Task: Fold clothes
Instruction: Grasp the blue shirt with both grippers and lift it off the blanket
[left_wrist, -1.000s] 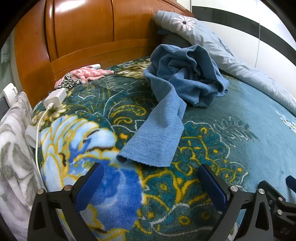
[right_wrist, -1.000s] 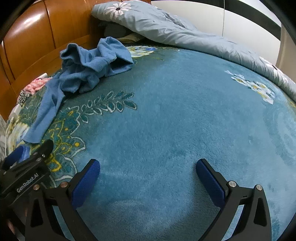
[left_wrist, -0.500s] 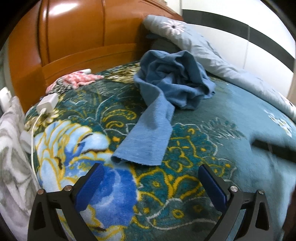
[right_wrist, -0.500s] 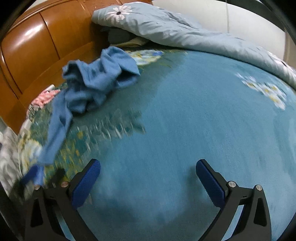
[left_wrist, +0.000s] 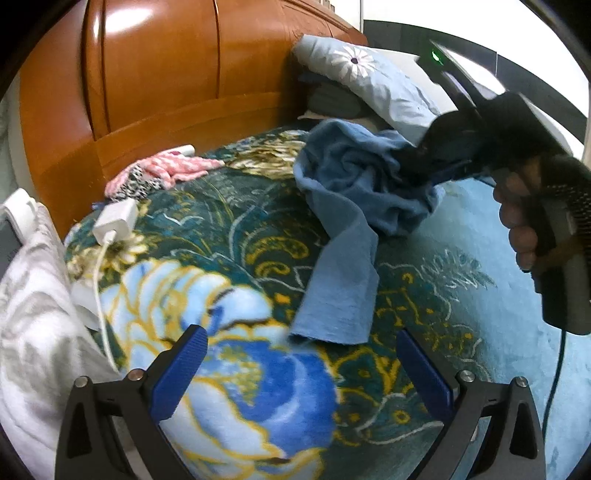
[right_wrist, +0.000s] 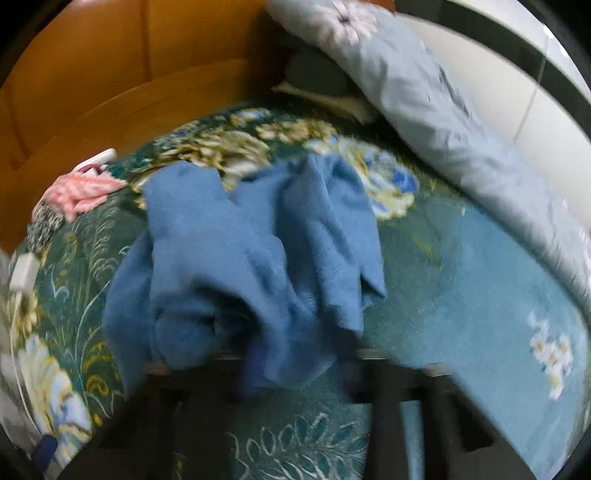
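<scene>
The blue garment is lying crumpled mid-bed, its long strip trailing toward the gaping, empty left gripper, while the right gripper is reaching into the heap; from its own blurred view, whether its jaws have closed I cannot tell.

Left hand-held gripper hovers, jaws wide; right hand-held gripper blurred.

Floral teal blanket covers the bed, wooden headboard behind. White charger with cable near left edge, pink cloth by headboard, grey-blue flower-print duvet at far side.
</scene>
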